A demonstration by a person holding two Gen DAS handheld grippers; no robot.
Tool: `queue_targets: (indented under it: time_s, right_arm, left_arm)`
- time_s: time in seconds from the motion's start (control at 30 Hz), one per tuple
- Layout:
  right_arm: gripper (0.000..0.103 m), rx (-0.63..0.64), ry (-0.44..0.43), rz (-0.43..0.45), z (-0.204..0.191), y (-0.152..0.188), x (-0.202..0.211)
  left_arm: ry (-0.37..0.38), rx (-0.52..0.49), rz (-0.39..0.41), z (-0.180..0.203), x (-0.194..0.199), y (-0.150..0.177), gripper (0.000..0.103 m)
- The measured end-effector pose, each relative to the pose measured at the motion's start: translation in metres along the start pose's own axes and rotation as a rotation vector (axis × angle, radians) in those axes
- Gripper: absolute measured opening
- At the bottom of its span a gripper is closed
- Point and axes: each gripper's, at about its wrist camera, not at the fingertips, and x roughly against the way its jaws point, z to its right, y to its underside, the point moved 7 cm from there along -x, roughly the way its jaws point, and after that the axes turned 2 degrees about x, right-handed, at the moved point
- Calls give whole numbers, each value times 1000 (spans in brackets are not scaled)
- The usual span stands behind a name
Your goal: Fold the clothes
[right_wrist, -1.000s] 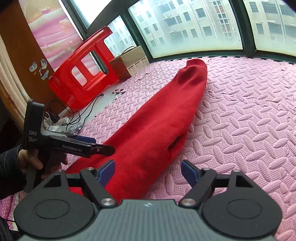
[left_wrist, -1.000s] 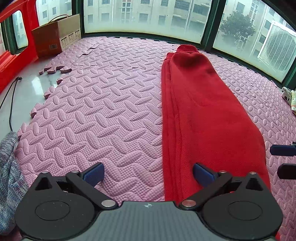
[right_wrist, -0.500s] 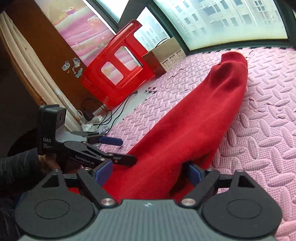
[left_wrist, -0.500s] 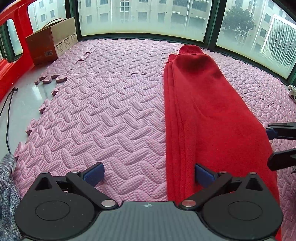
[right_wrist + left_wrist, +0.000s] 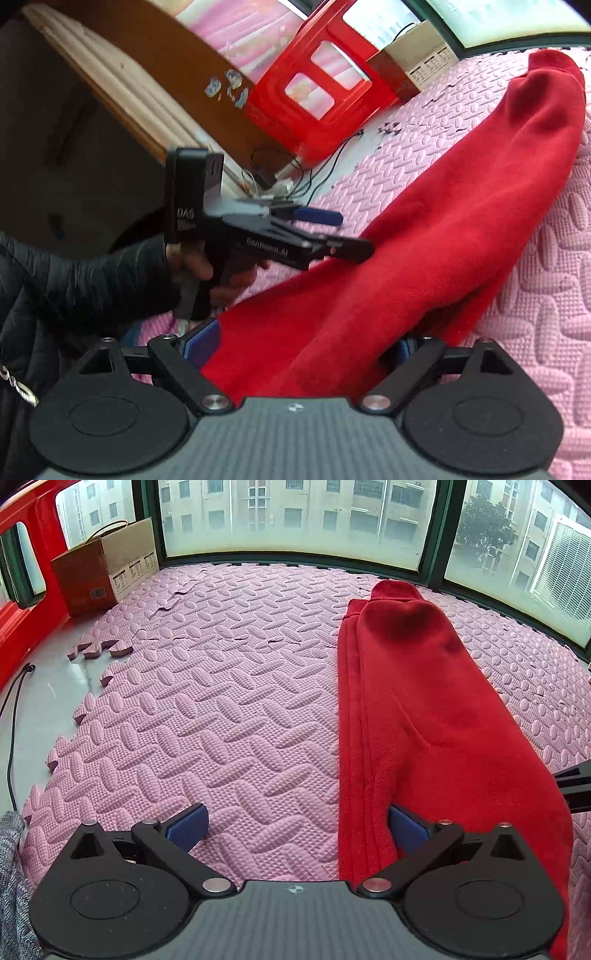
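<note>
Red garment (image 5: 424, 716) folded long, lying on pink foam mat (image 5: 221, 709).
Left gripper (image 5: 295, 823) spread wide over the near edge — right gripper (image 5: 306, 347) likewise spread, straddling the near end, nothing grasped.

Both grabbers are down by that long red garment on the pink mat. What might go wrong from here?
1. The left gripper straddles only the red garment's stacked left edge; closing may pinch just some layers, so the fold could slide apart.
2. The right gripper, jaws open around the near end, may bunch it.
3. The foam mat is ridged and may drag the fabric.
</note>
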Motion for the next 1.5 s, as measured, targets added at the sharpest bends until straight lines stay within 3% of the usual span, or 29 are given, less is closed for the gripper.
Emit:
queue_targets:
  time_s: [0.07,0.2,0.3,0.37,0.53,0.63,0.73,0.9,1.1,1.33,1.5]
  right_arm:
    - [91,32,42,-50,-7,11,14]
    - [91,38,85,-57,-20,23,30]
    - [89,67,168,-80,-29,28,26]
    - [88,38,207,-53,-30,28,30]
    - [80,38,449,114,-32,7,56]
    - [72,34,508,188,-33,-13,53]
    - [70,11,542,203,-23,-26,41]
    - [62,-106,665,121,30,-31,12]
    - [60,-116,785,163,36,-69,10]
    - [41,-229,885,213,75,-116,-22]
    - [28,-326,960,235,104,-127,-39]
  left_arm:
    - [0,3,1,0,-1,-1,103]
    - [5,-11,11,3,-2,-1,103]
    - [13,-19,17,3,-2,-2,103]
    - [19,-20,16,2,-2,-2,103]
    - [27,-14,26,-1,0,0,103]
    - [31,-12,41,-2,2,2,103]
    - [33,-14,56,-3,4,5,103]
    - [45,-13,73,-6,5,7,103]
    - [49,-13,95,-6,7,10,103]
    - [54,-11,117,-6,9,12,103]
    - [66,-11,123,-7,11,14,103]
